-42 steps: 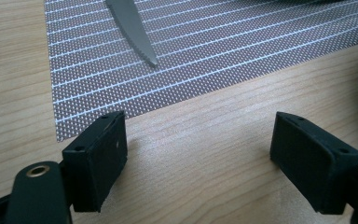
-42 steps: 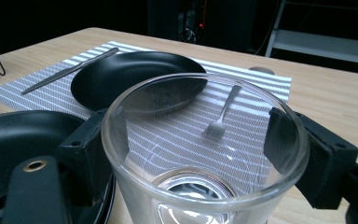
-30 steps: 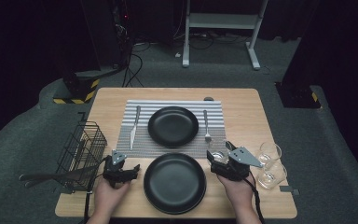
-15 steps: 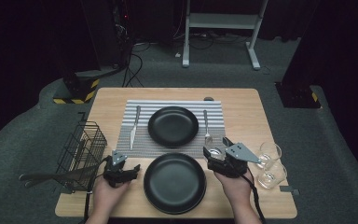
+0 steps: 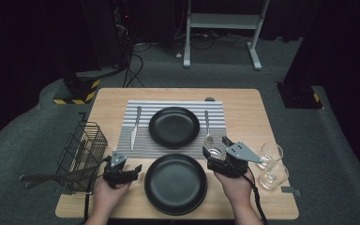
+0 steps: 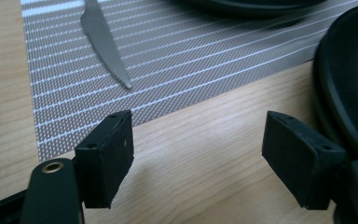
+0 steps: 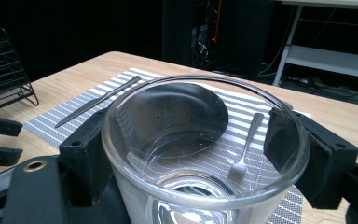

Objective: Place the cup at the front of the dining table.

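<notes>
Glass tumbler sits upright between the pads of the right claw, gripped at both sides, at the placemat's near right edge beside the fork. Left claw has just been narrowing yet stands wide, nothing between, over bare table beside the near plate's left rim.

Dark room, grey carpet floor, white-legged desk frame behind the wooden table
</notes>
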`<state>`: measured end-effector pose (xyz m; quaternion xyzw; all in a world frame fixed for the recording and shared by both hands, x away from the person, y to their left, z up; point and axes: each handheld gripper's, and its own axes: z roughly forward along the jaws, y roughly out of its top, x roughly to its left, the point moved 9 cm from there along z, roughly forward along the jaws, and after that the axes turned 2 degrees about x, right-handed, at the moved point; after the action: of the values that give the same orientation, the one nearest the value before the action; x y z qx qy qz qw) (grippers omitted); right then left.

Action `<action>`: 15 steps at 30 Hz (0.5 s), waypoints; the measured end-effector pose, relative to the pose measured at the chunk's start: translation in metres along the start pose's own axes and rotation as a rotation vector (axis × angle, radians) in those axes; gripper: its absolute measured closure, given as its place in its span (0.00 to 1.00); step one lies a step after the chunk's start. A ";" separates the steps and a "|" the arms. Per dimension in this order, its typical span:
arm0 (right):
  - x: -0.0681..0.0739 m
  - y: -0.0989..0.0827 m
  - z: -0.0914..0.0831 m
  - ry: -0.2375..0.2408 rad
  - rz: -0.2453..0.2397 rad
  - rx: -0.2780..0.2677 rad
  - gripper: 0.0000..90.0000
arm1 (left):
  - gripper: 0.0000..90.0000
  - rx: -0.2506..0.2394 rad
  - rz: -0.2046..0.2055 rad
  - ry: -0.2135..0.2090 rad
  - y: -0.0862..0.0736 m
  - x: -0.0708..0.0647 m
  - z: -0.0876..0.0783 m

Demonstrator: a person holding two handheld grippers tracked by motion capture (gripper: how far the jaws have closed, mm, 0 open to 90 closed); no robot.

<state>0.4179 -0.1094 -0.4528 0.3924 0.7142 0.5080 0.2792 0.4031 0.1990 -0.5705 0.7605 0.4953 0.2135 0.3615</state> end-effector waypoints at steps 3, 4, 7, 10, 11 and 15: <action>0.002 0.001 -0.001 0.006 0.001 -0.003 0.21 | 0.29 -0.018 0.008 -0.010 0.006 -0.003 -0.005; 0.002 0.002 -0.001 0.010 0.000 -0.010 0.21 | 0.29 -0.018 0.015 -0.012 0.007 -0.004 -0.006; 0.004 0.002 -0.002 0.015 0.001 -0.014 0.21 | 0.30 -0.040 0.014 -0.027 0.014 -0.005 -0.009; 0.003 0.003 -0.001 0.013 0.004 -0.014 0.21 | 0.30 -0.053 0.020 -0.042 0.019 -0.007 -0.011; 0.003 0.003 -0.001 0.013 0.005 -0.016 0.21 | 0.30 -0.058 0.020 -0.050 0.021 -0.009 -0.010; 0.003 0.005 -0.001 0.017 0.007 -0.020 0.21 | 0.29 -0.073 0.029 -0.072 0.024 -0.015 -0.011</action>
<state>0.4174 -0.1063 -0.4474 0.3880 0.7100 0.5191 0.2752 0.4043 0.1829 -0.5446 0.7611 0.4627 0.2090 0.4036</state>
